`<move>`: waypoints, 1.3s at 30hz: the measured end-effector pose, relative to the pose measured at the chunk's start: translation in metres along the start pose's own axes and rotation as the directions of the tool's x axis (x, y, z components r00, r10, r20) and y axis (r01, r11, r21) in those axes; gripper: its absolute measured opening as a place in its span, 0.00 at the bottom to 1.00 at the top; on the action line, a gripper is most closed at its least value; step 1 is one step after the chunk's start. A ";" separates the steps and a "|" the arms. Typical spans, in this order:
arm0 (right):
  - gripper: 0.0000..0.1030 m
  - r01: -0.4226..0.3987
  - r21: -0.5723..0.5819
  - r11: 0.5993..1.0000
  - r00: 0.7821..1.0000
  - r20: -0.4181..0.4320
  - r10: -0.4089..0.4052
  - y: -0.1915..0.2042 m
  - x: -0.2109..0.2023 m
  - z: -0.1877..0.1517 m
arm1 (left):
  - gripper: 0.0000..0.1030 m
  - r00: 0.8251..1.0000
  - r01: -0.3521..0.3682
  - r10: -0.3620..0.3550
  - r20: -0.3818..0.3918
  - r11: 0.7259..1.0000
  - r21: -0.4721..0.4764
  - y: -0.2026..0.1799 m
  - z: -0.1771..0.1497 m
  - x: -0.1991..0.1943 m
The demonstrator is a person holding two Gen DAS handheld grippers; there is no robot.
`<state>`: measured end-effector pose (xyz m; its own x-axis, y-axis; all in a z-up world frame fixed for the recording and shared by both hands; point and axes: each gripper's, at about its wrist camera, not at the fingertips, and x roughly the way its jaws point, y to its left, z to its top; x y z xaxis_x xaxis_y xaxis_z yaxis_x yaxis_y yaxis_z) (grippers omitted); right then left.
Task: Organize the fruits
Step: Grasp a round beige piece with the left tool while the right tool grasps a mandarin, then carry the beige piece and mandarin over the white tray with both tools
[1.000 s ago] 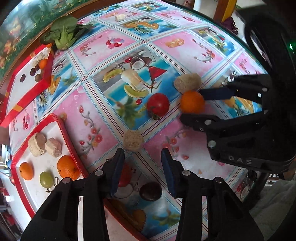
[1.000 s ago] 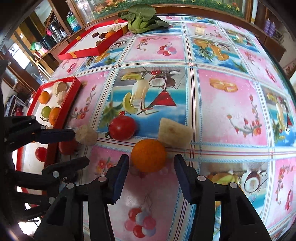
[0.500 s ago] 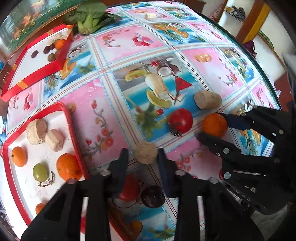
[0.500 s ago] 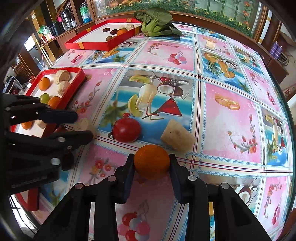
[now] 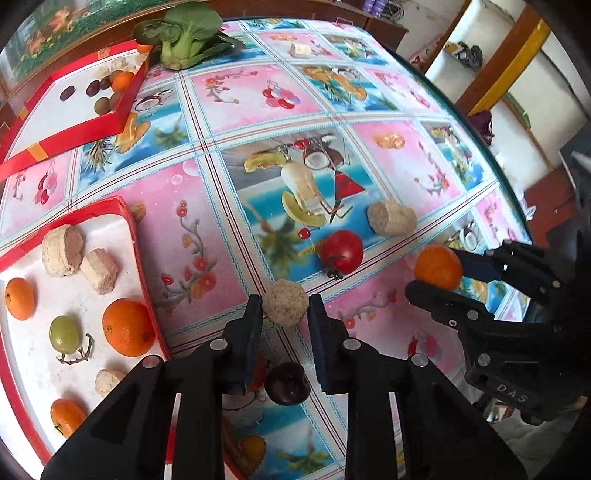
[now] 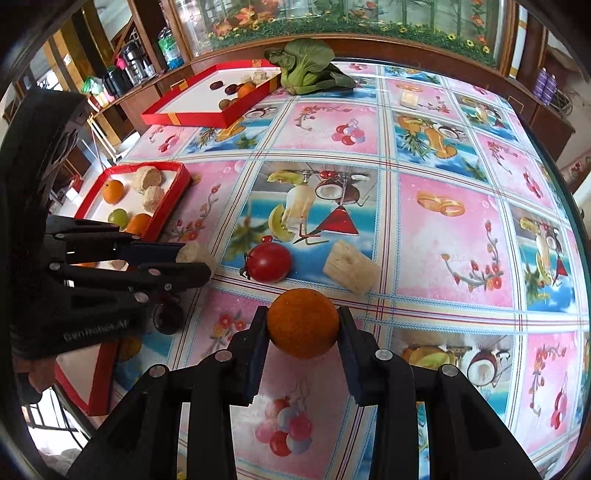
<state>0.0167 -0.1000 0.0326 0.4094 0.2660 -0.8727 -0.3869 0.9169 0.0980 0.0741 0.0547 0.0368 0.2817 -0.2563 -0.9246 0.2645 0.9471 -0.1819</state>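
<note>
Nearby, a red tomato (image 6: pixel 268 262) and a pale beige cut chunk (image 6: pixel 351 266) lie just beyond the round orange fruit (image 6: pixel 303 323) clamped in the right gripper (image 6: pixel 303 332). Left of the tomato, the left gripper (image 5: pixel 285 317) pinches a beige fibrous round piece (image 5: pixel 284 302) beside a red-rimmed white tray (image 5: pixel 127 218) on the fruit-patterned pink-and-blue tablecloth (image 6: pixel 443 229).

Before me the table (image 6: pixel 443 258) wore a glossy cloth of pink and blue squares printed with fruit and flowers. At twelve o'clock a leafy green bok choy (image 6: pixel 306 68) lay on the cloth near the far edge. Beyond it ran a wooden ledge (image 6: pixel 406 51) under a painted glass panel (image 6: pixel 332 18) of flowers and grass. Bottles and flasks (image 6: pixel 125 70) stood on a sideboard at ten o'clock.
</note>
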 end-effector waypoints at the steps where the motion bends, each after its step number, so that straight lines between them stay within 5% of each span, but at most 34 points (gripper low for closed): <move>1: 0.35 -0.004 0.009 1.000 1.000 0.002 0.004 -0.002 -0.002 -0.001 | 0.21 1.000 0.016 -0.016 0.008 1.000 -0.011 0.002 -0.001 -0.003; 21: 0.35 -0.071 -0.017 0.997 0.997 -0.038 0.070 0.020 -0.003 -0.021 | 0.21 0.982 0.122 -0.102 0.158 0.985 -0.123 0.016 -0.048 -0.069; 39: 0.35 -0.208 -0.248 0.946 0.977 -0.100 0.188 0.116 0.014 -0.014 | 0.22 0.982 0.019 0.053 0.180 0.926 -0.377 0.081 -0.125 -0.101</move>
<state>-0.0339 0.0065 0.0249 0.2444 0.4030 -0.8820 -0.6561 0.7385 0.1556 -0.0484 0.1814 0.0737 0.4573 -0.2361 -0.8574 -0.0970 0.9451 -0.3119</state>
